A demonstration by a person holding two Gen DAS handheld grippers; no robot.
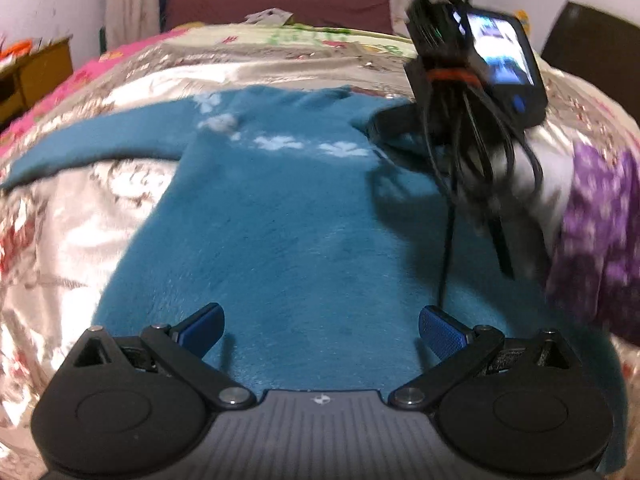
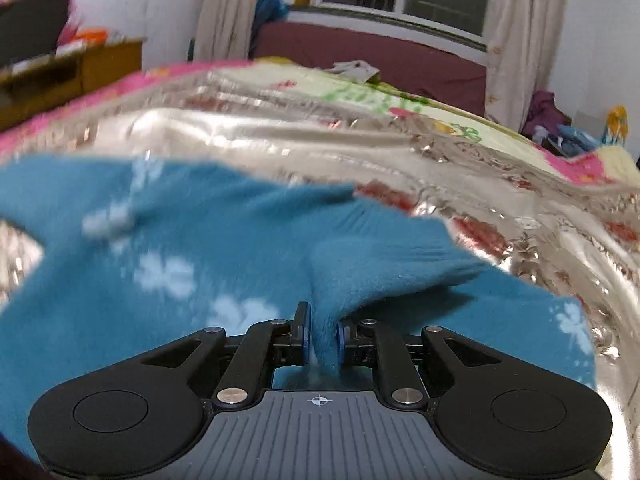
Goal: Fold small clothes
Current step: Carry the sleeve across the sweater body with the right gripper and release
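A fuzzy teal sweater with white flower shapes (image 1: pixel 280 208) is spread flat on a shiny silver-beige patterned bedspread (image 1: pixel 72 232), one long sleeve stretched out toward the left edge of the left wrist view. The left gripper (image 1: pixel 321 330) is seen low over the sweater's lower body, its blue-padded jaws spread wide with only fabric visible between them; contact with the cloth cannot be told. The right gripper (image 2: pixel 322 338) is seen with jaws pressed together on a bunched fold of the sweater (image 2: pixel 240 248), the pinched sleeve part raised into a ridge above the flat body. In the left wrist view the right gripper's black body with a lit screen and bundled black cables (image 1: pixel 476 92) is seen at the sweater's far right side, blurred. A purple floral cloth (image 1: pixel 600 224) lies on the bed at right.
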